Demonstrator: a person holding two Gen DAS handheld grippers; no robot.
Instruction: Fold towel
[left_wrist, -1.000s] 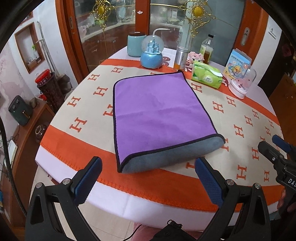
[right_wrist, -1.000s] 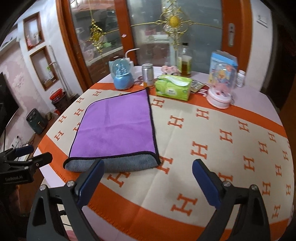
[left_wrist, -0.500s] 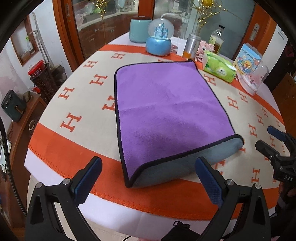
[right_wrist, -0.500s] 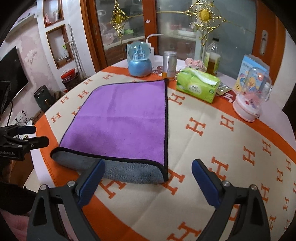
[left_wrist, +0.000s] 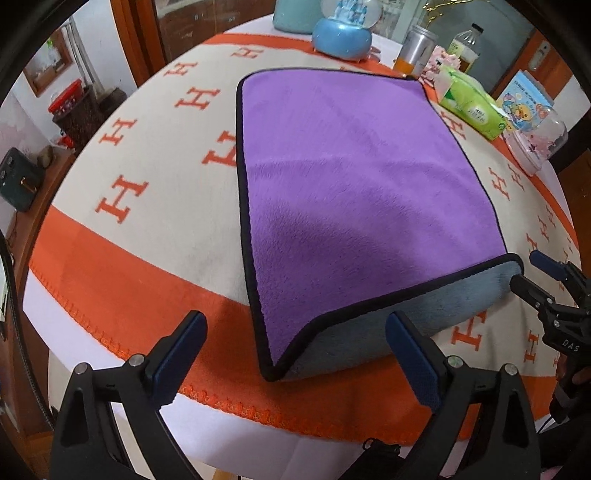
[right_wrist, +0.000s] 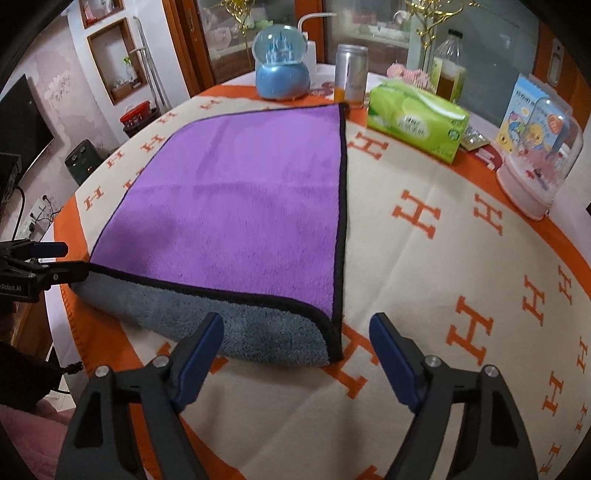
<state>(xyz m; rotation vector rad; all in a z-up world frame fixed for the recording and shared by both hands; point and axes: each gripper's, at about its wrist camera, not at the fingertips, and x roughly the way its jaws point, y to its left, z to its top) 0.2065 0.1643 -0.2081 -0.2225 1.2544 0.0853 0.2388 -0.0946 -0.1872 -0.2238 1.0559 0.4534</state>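
A purple towel (left_wrist: 351, 177) with black trim lies folded once on the round table; its grey underside shows along the near folded edge (left_wrist: 388, 332). It also shows in the right wrist view (right_wrist: 240, 206). My left gripper (left_wrist: 295, 350) is open and empty, with the towel's near left corner between its fingers. My right gripper (right_wrist: 295, 350) is open and empty at the near right corner. Each gripper appears in the other's view, the right one (left_wrist: 539, 280) and the left one (right_wrist: 55, 262), both at the towel's near edge.
An orange and cream H-pattern cloth (right_wrist: 443, 258) covers the table. At the far side stand a blue snow globe (right_wrist: 282, 66), a metal can (right_wrist: 351, 74), a green tissue pack (right_wrist: 417, 122), a bottle (right_wrist: 448, 66) and a pink domed toy (right_wrist: 535, 162).
Both grippers have moved forward and down to the towel's near folded edge. The towel has not moved. Both stay open.
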